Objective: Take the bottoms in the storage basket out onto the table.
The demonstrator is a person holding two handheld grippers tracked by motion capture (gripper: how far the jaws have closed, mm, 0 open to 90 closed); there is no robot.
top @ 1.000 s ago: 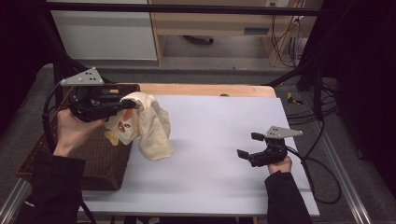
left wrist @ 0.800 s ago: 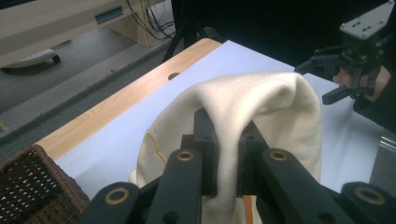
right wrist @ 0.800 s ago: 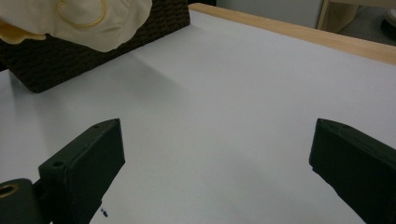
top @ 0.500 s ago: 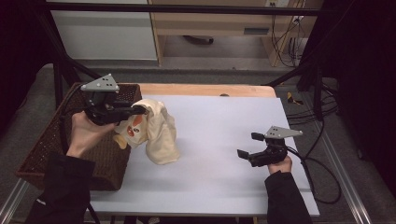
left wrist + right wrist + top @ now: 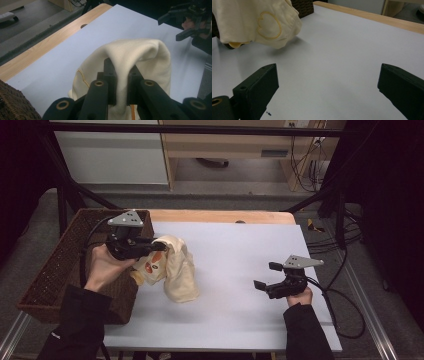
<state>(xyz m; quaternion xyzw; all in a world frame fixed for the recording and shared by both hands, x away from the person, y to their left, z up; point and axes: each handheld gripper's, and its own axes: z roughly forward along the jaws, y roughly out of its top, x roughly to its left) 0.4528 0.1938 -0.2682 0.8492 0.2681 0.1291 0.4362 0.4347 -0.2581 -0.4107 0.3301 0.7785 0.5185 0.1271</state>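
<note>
A cream cloth (image 5: 178, 271) with a yellow heart outline and an orange mark hangs from my left gripper (image 5: 159, 246), which is shut on a fold at its top. The cloth's lower end rests on the white table top (image 5: 240, 250), just right of the basket. In the left gripper view the two jaws pinch the cloth (image 5: 142, 52) between them at my left gripper (image 5: 121, 75). My right gripper (image 5: 266, 275) stands open low over the table's right side, with nothing between its jaws. In the right gripper view the cloth (image 5: 249, 22) lies far ahead of my right gripper (image 5: 329, 77).
A dark wicker basket (image 5: 55, 270) sits at the table's left edge, under the left hand. A wooden strip (image 5: 225, 216) runs along the far edge. Cables (image 5: 345, 295) trail off the right side. My right gripper (image 5: 171, 27) shows far off in the left gripper view.
My left gripper has carried the cloth to the right, from over the basket onto the white table top. The right gripper has stayed where it was.
</note>
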